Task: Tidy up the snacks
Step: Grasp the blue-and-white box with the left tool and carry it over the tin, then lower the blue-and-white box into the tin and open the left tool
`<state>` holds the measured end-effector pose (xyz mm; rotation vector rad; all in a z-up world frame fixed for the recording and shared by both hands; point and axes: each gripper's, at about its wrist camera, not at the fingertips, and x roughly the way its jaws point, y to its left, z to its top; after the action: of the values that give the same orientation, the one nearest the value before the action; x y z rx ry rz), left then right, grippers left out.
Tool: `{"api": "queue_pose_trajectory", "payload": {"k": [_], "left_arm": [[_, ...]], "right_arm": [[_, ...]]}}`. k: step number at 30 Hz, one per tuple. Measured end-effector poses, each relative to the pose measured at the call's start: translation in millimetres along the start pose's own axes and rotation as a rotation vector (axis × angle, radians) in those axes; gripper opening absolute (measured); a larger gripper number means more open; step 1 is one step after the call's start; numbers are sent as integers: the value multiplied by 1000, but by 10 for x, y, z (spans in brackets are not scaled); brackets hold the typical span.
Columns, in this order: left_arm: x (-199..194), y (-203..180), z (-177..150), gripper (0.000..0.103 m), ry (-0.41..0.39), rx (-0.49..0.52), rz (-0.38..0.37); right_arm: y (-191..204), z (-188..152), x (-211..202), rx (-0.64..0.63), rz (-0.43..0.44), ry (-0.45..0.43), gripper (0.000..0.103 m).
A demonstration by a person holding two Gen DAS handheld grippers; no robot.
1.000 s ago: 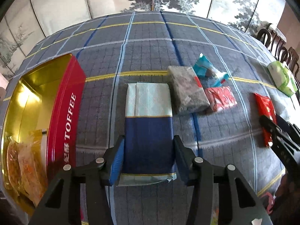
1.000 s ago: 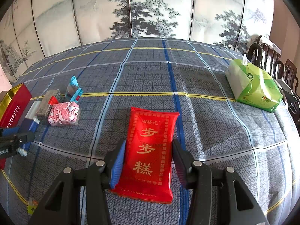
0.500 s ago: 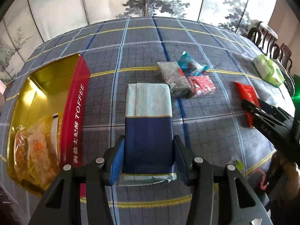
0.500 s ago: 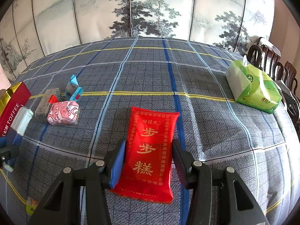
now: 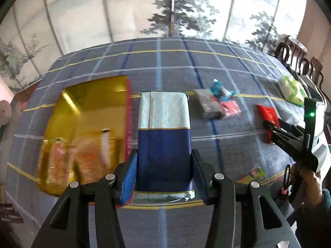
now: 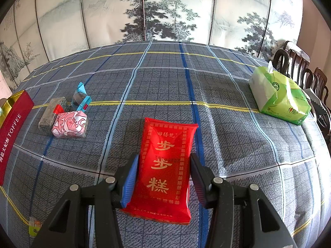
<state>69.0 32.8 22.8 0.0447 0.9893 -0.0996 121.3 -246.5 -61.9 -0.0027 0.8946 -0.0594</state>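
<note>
Overhead now, left wrist view: the left gripper (image 5: 164,173) is clamped on a blue-and-pale-green snack packet (image 5: 164,136), both pads pressed against its long sides, the packet lifted above the checked tablecloth (image 5: 227,66). Left of the packet lies the open toffee tin (image 5: 93,107), gold inside with a red outer wall, part of the view blurred. Orange-tinted wrapped snacks (image 5: 72,161) sit in the near end of the tin; its far end shows bare gold.

Right wrist view: the right gripper (image 6: 163,175) has its jaws closed against the sides of a red snack packet (image 6: 167,161) with gold characters. Whether that packet is off the cloth cannot be told. In the left view the same packet (image 5: 269,115) and right gripper (image 5: 275,127) show at far right, with the holding hand (image 5: 310,184) below.

Left of centre on the cloth, a small cluster: a dark grey bar (image 6: 52,113), a pink-and-white patterned packet (image 6: 69,125) touching it on its right, and a blue-wrapped piece (image 6: 80,99) just beyond. The tin's red wall (image 6: 12,128), lettered TOFFEE, stands at the far left edge. A green tissue pack (image 6: 281,98) lies at the right edge of the table, near dark wooden chairs (image 6: 300,70). A small yellow-green wrapper (image 6: 35,227) lies at the near left. A painted folding screen (image 6: 165,10) backs the scene.
</note>
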Motion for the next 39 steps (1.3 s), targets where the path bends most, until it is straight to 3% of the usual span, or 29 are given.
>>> {"api": "queue_pose_trajectory", "payload": {"k": [11,17,39], "left_arm": [[-65,927,-66,46,7,-113,160],[34,1221,-160,46,36,-146,195],[297,1481,-328,50,85,-134,215]], "right_arm": [[-1,-1,0,0,-1,0,50],[0,-1,0,0,-1,0,50],[4,6,0,-2,-4,0,50]]}}
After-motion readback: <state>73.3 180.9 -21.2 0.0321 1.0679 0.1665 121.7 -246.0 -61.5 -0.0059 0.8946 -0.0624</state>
